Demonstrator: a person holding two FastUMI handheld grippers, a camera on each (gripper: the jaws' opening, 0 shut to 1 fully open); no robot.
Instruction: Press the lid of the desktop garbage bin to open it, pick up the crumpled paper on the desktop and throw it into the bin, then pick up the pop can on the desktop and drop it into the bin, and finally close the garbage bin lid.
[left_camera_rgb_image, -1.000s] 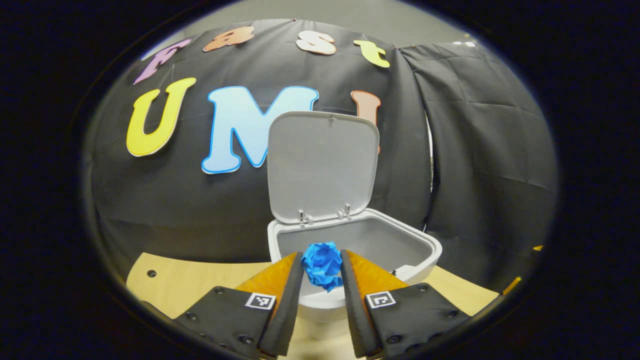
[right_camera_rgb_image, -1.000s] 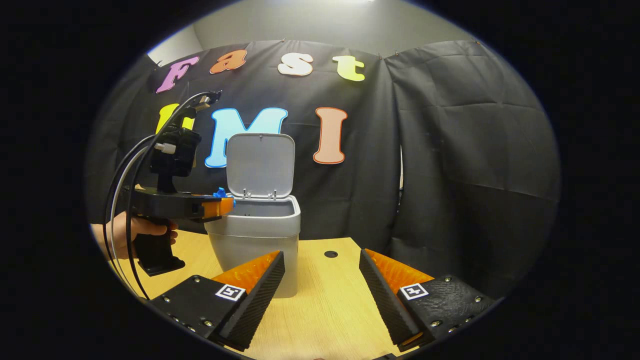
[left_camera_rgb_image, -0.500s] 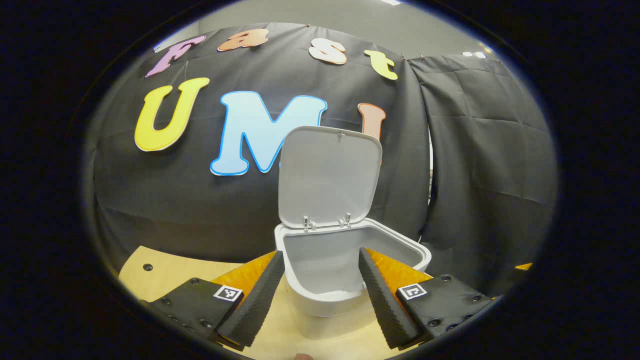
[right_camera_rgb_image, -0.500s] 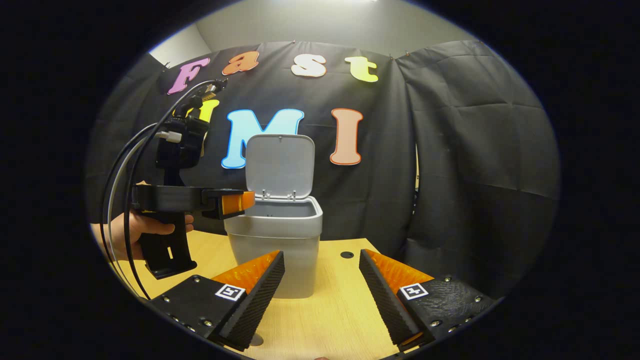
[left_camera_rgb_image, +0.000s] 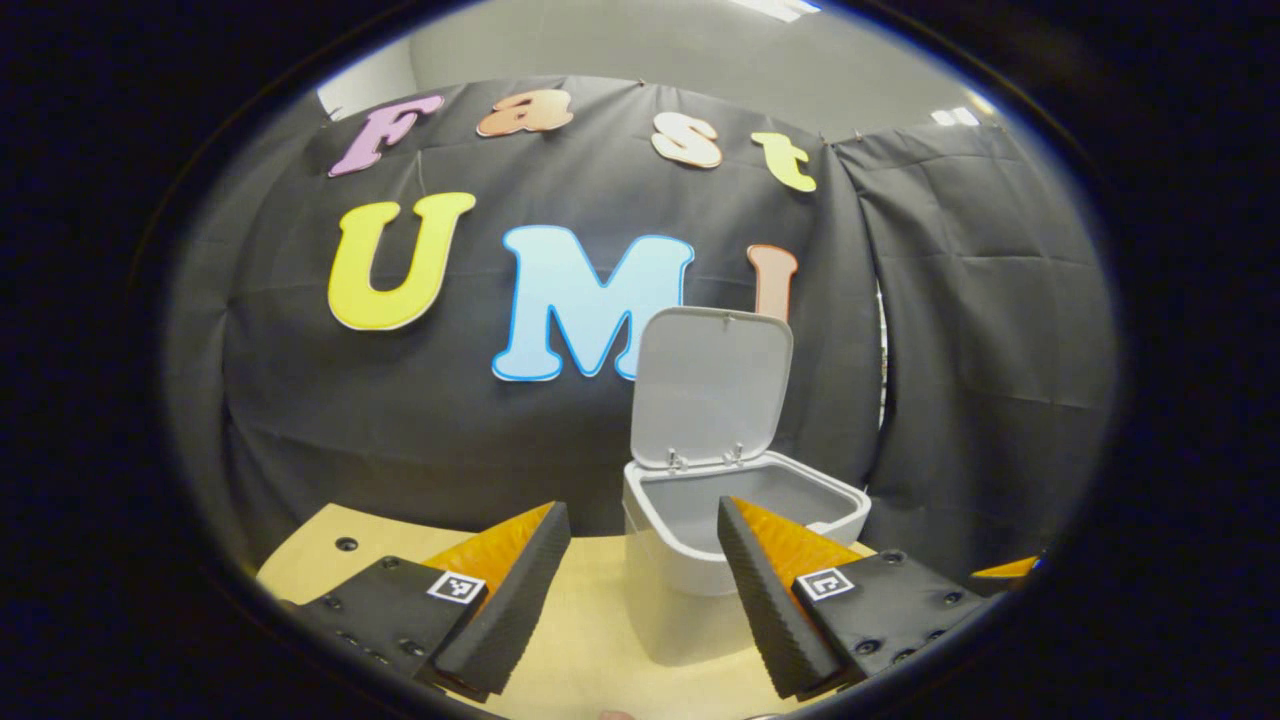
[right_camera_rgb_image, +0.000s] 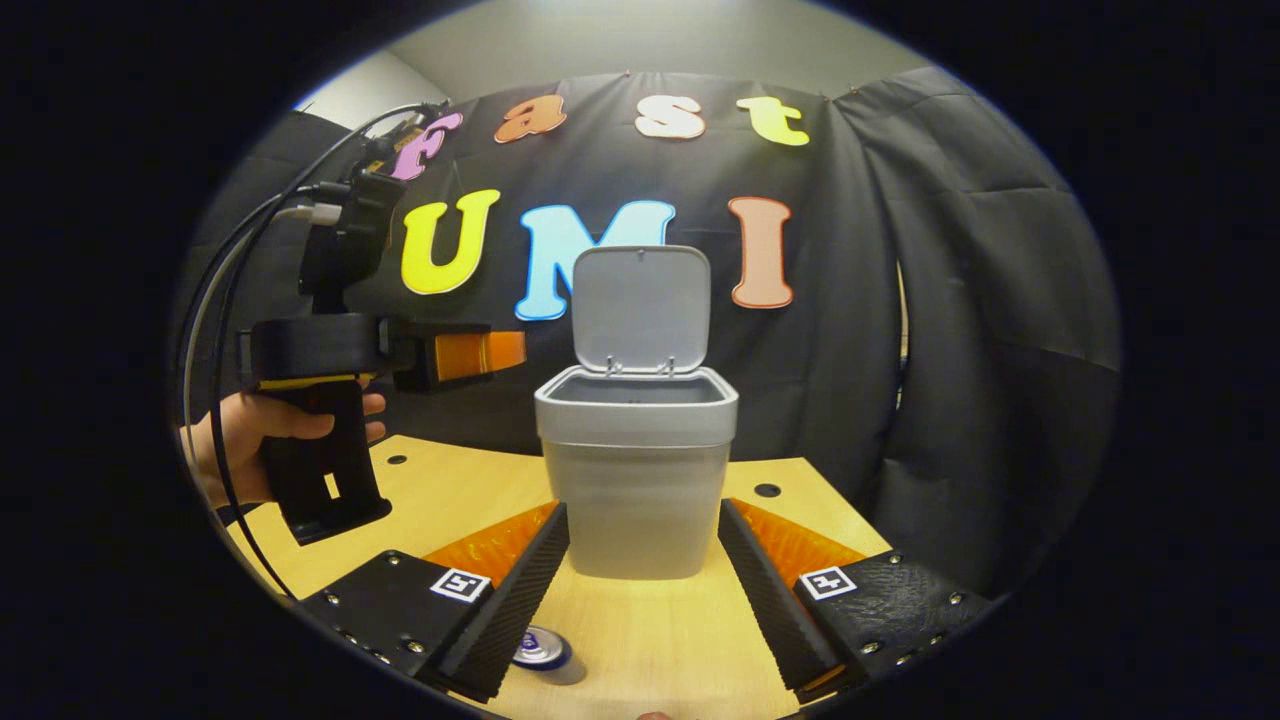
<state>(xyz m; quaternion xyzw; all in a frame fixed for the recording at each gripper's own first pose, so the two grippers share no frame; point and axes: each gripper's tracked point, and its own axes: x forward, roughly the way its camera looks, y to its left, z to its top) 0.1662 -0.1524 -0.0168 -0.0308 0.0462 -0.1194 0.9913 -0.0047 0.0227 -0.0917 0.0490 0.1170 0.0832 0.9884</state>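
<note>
Right gripper view: on the left, a hand (right_camera_rgb_image: 235, 440) holds the left gripper (right_camera_rgb_image: 480, 355) level, beside the bin (right_camera_rgb_image: 637, 480), jaws apart, empty. Mid-desk, the lid (right_camera_rgb_image: 640, 305) stands upright, presumably left open for the next drop. Right gripper (right_camera_rgb_image: 643, 575) spread wide, nothing held. At the near edge, the pop can (right_camera_rgb_image: 541, 650) peeks out, mostly hidden behind a finger. Paper's likely inside the bin; I can't see in.

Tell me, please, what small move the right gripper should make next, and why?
Probably lower the open right gripper toward the pop can standing on the desktop just below it. The bin has its lid up, and the left gripper is open and holds nothing.
</note>
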